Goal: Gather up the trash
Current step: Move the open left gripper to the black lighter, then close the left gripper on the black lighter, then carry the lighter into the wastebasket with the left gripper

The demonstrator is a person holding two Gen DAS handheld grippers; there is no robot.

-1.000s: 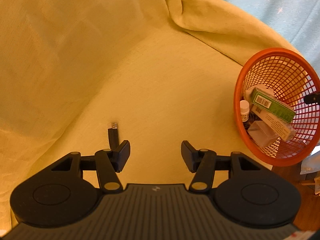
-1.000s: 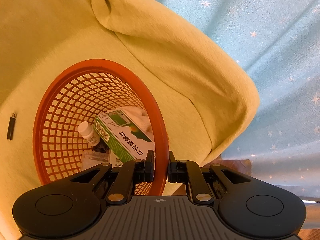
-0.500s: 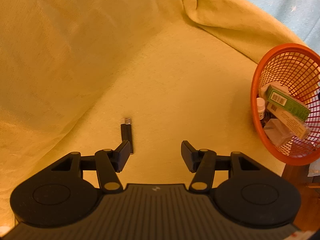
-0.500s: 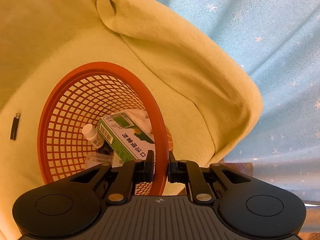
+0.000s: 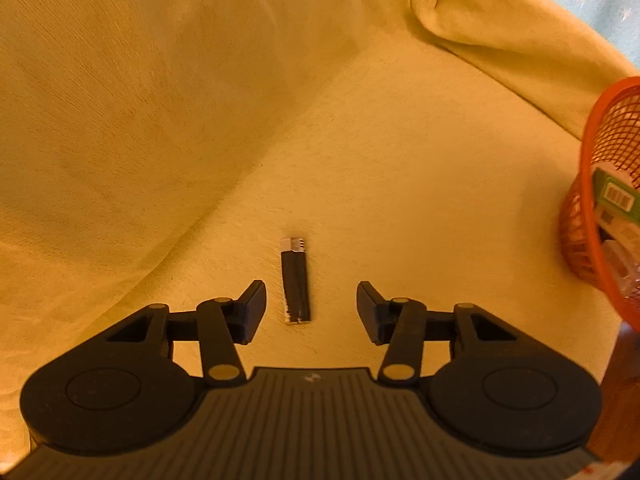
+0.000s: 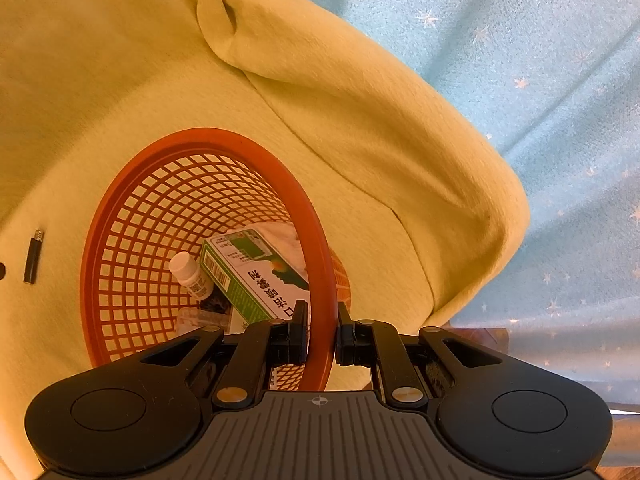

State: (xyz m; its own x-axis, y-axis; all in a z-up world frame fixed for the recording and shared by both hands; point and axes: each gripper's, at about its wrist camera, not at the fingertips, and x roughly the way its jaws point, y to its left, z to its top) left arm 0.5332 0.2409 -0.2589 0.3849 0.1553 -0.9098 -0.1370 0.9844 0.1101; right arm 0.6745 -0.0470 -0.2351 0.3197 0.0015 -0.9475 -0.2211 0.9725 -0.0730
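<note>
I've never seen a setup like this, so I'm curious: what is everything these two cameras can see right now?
Lighter: one, black with a silver top, lying on the yellow cloth between the open left fingers.
Basket: one, orange mesh, on the cloth, its rim gripped.
Carton: one, green and white, inside the basket.
Small bottle: one, white, inside the basket beside the carton.
Clear plastic packaging: one, see-through, at the basket bottom.
Yellow cloth: one, covering the seat.
Blue fabric: one, star-patterned, behind.
Left gripper: one, black, open around the lighter.
Right gripper: one, black, shut on the basket rim.
</note>
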